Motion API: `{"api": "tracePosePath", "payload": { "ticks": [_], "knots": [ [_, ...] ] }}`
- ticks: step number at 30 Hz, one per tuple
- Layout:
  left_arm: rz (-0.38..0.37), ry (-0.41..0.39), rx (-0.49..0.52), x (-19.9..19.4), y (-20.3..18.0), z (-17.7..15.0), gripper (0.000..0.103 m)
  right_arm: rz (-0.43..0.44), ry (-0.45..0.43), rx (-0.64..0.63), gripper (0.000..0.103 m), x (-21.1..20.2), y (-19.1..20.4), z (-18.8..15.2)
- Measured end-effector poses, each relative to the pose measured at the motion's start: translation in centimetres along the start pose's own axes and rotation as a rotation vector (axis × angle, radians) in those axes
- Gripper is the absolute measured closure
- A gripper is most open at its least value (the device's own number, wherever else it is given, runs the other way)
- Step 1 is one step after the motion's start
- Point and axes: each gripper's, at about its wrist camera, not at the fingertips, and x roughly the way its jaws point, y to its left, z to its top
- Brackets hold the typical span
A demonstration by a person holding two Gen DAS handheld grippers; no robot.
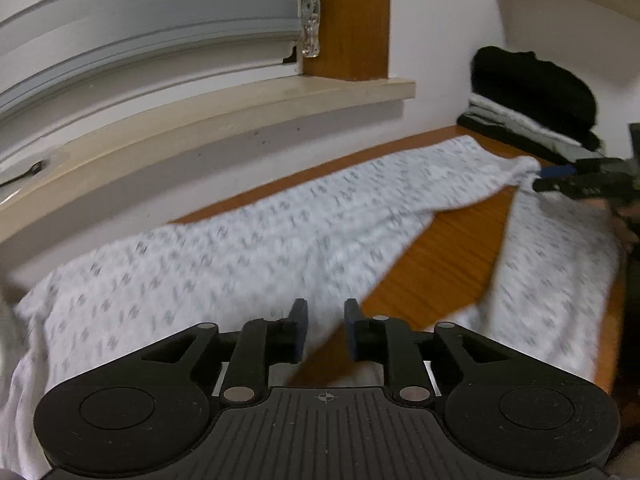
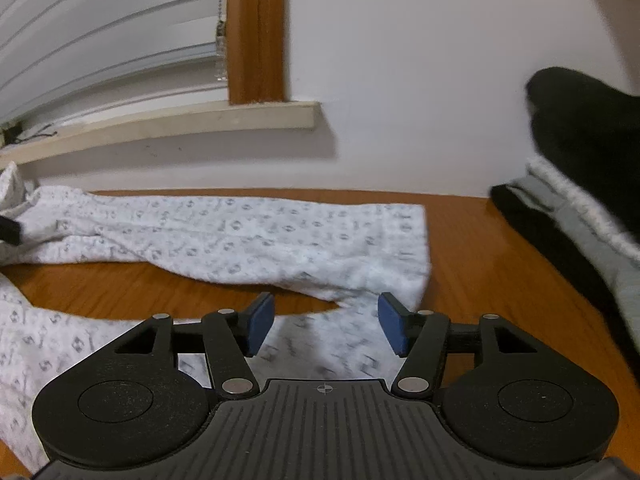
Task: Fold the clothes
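Both sets of jaws gape over patterned white trousers (image 2: 240,236) on the table (image 2: 460,248).

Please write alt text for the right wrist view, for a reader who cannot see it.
The right tool hangs open just above white patterned trousers spread on a wooden table. A stack of folded clothes sits at the right, by the white wall.
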Motion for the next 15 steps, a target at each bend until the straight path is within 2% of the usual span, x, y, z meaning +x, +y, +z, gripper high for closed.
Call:
{"api": "tracePosePath", "payload": {
  "ticks": [4, 7, 8, 9, 10, 12, 15],
  "knots": [
    [-0.05, 0.006, 0.004, -3.4, -1.2, -2.7, 0.079, -0.019, 0.039, 0.068, 0.046, -0.5, -2.1, -0.5],
    [-0.06, 0.033, 0.018, -4.4, -2.2, -4.6, 0.079, 0.007, 0.064, 0.102, 0.048, -0.5, -2.9, -1.0],
    [-0.062, 0.041, 0.016, -4.4, -2.4, -5.1, 0.079, 0.012, 0.068, 0.1, 0.057, -0.5, -2.9, -1.2],
    [-0.065, 0.05, 0.013, -4.3, -2.5, -5.5, 0.079, 0.014, 0.069, 0.1, 0.076, -0.6, -2.9, -1.4],
    [-0.064, 0.057, 0.012, -4.2, -2.7, -5.8, 0.079, 0.023, 0.072, 0.104, 0.086, -0.7, -3.0, -1.6],
    [-0.062, 0.057, 0.009, -4.2, -2.8, -6.4, 0.073, 0.027, 0.043, 0.119, 0.095, -1.5, -3.1, -1.8],
    [-0.067, 0.052, 0.009, -4.2, -2.9, -6.8, 0.071, 0.014, -0.043, 0.134, 0.097, -3.9, -3.3, -2.1]
  ]
}}
